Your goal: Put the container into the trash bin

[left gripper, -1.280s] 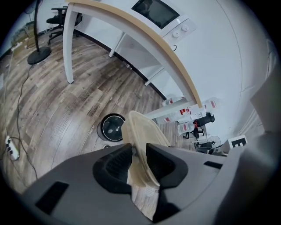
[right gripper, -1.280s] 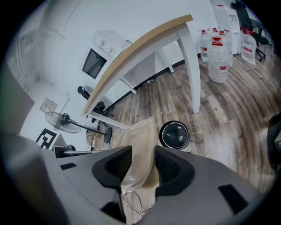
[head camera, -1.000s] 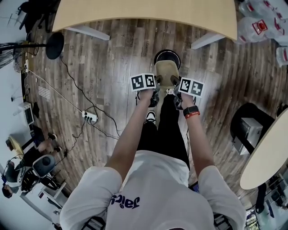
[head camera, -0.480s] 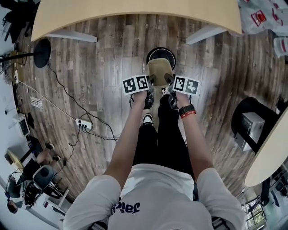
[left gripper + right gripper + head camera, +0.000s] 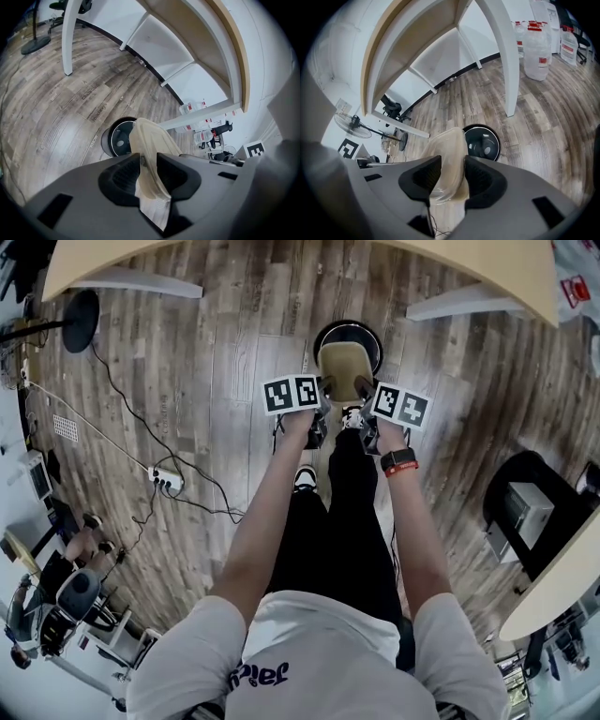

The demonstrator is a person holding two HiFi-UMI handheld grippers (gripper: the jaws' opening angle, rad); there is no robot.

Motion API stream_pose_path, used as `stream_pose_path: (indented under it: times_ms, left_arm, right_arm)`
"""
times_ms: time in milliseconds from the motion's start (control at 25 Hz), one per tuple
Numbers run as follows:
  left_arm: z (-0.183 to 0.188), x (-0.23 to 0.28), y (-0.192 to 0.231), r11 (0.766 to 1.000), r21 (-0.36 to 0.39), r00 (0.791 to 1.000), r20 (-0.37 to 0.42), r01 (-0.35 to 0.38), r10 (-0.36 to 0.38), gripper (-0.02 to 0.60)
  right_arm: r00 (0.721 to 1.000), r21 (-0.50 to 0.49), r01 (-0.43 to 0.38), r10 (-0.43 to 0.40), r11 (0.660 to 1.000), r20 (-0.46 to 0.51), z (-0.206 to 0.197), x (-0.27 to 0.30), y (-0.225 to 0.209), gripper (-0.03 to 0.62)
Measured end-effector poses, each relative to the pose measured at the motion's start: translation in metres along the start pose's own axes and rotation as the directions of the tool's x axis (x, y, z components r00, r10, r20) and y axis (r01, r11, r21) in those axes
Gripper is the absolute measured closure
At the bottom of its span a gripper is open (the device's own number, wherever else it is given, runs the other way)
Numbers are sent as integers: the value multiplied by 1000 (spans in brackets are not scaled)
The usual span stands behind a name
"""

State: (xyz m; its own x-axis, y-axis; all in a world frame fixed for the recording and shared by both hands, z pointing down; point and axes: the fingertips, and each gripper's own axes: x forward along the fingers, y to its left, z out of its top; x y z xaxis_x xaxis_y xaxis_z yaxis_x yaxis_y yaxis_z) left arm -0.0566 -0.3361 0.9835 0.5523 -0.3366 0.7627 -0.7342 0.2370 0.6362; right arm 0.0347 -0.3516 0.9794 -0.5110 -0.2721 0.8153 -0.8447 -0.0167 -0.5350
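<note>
A beige, see-through plastic container (image 5: 343,370) hangs between both grippers, just above a round black trash bin (image 5: 349,333) on the wood floor, and it hides the bin's near part. My left gripper (image 5: 322,401) is shut on its left edge, my right gripper (image 5: 362,396) on its right edge. In the left gripper view the container's rim (image 5: 151,149) is pinched between the dark pads, with the bin (image 5: 117,138) beyond. The right gripper view shows the container wall (image 5: 449,157) clamped the same way and the bin (image 5: 484,141) just past it.
A curved table with white legs (image 5: 122,279) stands over the far floor. A power strip (image 5: 163,481) and its cable lie to the left, near a black stand base (image 5: 81,320). Water jugs (image 5: 536,46) stand at the right. A dark chair (image 5: 530,512) is at the right.
Both grippers have come down together with the container held between them. The container now sits closer over the bin's opening.
</note>
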Motion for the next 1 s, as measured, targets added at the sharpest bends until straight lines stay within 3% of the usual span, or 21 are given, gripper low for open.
stream_pose_path:
  times_ms: [440, 1000]
  left_arm:
    - [6, 55, 26, 999, 32, 998, -47, -32, 34, 474]
    - [6, 110, 54, 999, 12, 997, -60, -39, 39, 474]
  right_arm:
    - [999, 16, 1, 0, 1000, -46, 1, 49, -38, 433]
    - [997, -28, 18, -20, 999, -73, 2, 95, -77, 433]
